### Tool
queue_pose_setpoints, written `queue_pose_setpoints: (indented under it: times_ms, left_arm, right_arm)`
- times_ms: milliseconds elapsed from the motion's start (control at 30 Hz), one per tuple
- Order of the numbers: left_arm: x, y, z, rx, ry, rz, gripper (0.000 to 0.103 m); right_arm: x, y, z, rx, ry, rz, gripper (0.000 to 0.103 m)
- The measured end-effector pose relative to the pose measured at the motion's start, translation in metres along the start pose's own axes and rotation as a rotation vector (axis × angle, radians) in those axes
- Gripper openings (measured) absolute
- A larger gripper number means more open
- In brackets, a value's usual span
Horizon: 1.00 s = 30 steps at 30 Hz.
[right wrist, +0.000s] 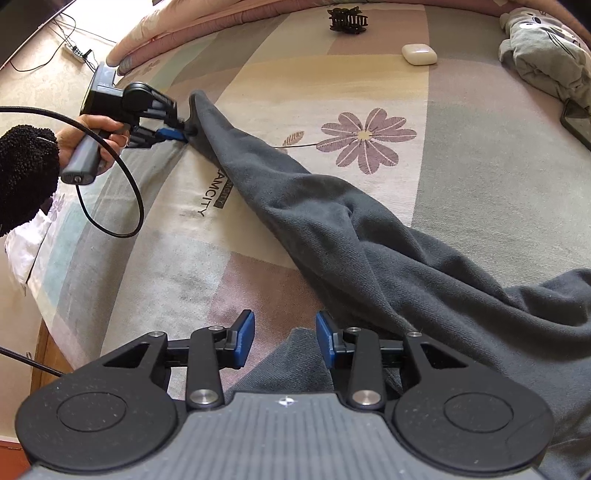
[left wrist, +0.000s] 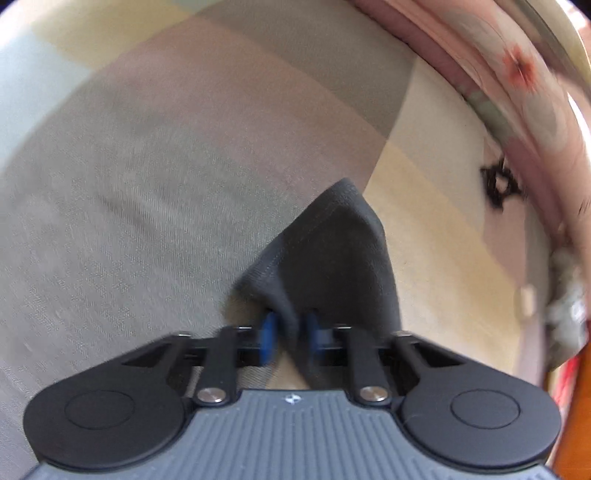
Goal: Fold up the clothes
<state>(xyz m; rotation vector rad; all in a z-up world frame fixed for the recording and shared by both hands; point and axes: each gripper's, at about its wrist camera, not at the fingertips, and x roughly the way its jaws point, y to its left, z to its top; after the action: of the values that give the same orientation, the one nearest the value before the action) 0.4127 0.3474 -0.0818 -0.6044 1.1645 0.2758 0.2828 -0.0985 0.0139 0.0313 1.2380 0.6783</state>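
I count one dark grey garment [right wrist: 369, 236], one hair claw [right wrist: 347, 20], one white earbud case [right wrist: 419, 54], one grey plush toy [right wrist: 543, 55], and two tongs [right wrist: 284, 341] [left wrist: 288, 332].

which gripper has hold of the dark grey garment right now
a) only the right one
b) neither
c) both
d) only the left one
d) The left gripper has its blue pads pinched shut on an end of the dark grey garment, while the right gripper hangs over another part of the cloth with its jaws apart and nothing clamped between them.
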Motion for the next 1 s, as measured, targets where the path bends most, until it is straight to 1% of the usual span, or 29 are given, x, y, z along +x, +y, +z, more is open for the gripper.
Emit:
queue_pose_setpoints:
  times_ms: [100,233,300,400,467,567,633,667,700,733,767,800,867,1000]
  left_arm:
    - [-0.008,-0.008,-0.001,0.102,-0.019,0.054,0.0]
    - [-0.019,-0.002,-0.008,0.139,-0.009,0.101,0.0]
    - [-0.023,0.004,-0.012,0.15,0.005,0.132,0.001]
    - [-0.033,0.011,-0.02,0.165,0.024,0.153,0.003]
    - [-0.042,0.006,-0.027,0.194,0.019,0.143,0.004]
    - [-0.057,-0.013,-0.042,0.291,0.028,0.127,0.005]
    - [-0.066,-0.028,-0.054,0.36,0.037,0.111,0.011]
    - [-0.07,-0.037,-0.062,0.393,0.042,0.094,0.02]
    - [-0.072,-0.046,-0.071,0.424,0.049,0.074,0.03]
    - [-0.072,-0.055,-0.079,0.451,0.06,0.049,0.035]
    - [-0.073,-0.064,-0.087,0.477,0.072,0.024,0.044]
    - [-0.071,-0.074,-0.096,0.507,0.083,0.004,0.045]
    - [-0.068,-0.092,-0.116,0.567,0.101,-0.023,0.046]
    - [-0.058,-0.127,-0.15,0.669,0.109,-0.032,0.046]
  right_arm:
    - [-0.001,0.0,0.003,-0.014,-0.005,-0.001,0.041]
    - [-0.008,-0.007,0.005,-0.033,-0.016,-0.013,0.041]
    - [-0.012,-0.015,0.005,-0.042,-0.014,-0.028,0.041]
    - [-0.017,-0.032,0.006,-0.068,-0.01,-0.061,0.041]
    - [-0.022,-0.047,0.01,-0.1,-0.006,-0.097,0.041]
    - [-0.03,-0.071,0.016,-0.148,-0.001,-0.151,0.041]
    - [-0.035,-0.087,0.02,-0.181,0.002,-0.187,0.041]
    - [-0.037,-0.095,0.022,-0.197,0.004,-0.205,0.041]
    - [-0.037,-0.105,0.024,-0.207,0.03,-0.201,0.041]
    - [-0.036,-0.116,0.027,-0.217,0.057,-0.196,0.041]
    - [-0.035,-0.127,0.029,-0.227,0.085,-0.191,0.042]
    - [-0.034,-0.138,0.031,-0.237,0.113,-0.185,0.042]
    - [-0.03,-0.155,0.039,-0.27,0.163,-0.171,0.048]
    - [-0.023,-0.183,0.062,-0.322,0.245,-0.115,0.05]
